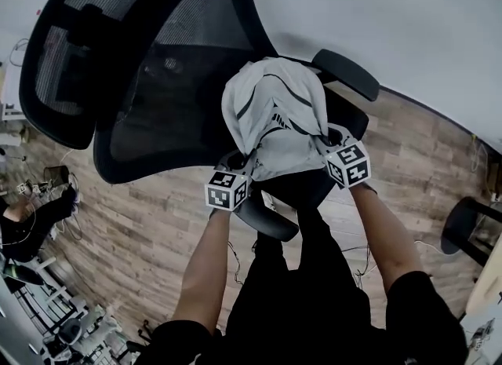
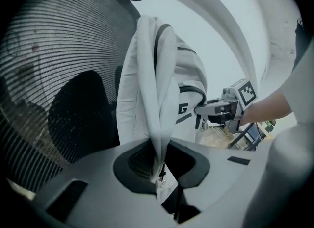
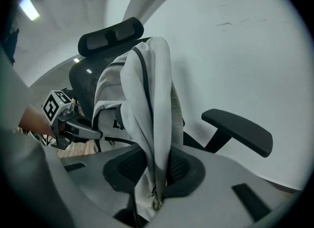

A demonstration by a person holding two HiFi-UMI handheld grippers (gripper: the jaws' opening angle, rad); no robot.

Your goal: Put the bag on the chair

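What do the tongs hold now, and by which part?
The white bag: left tongs and right tongs each pinch a fold of its fabric, on opposite sides.

The bag [image 1: 274, 116] is held before the backrest [image 1: 149, 124] of the office chair [image 1: 200, 81], flanked by the left gripper [image 1: 237, 161] and the right gripper [image 1: 329, 140].

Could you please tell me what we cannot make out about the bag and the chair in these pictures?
- Whether the bag rests on the chair: head view, the bag itself covers where they would meet.
- Bag's underside: both gripper views, hidden behind the bodies of the left gripper and right gripper.
- Bag's print: left gripper view, folds hide all but one letter.
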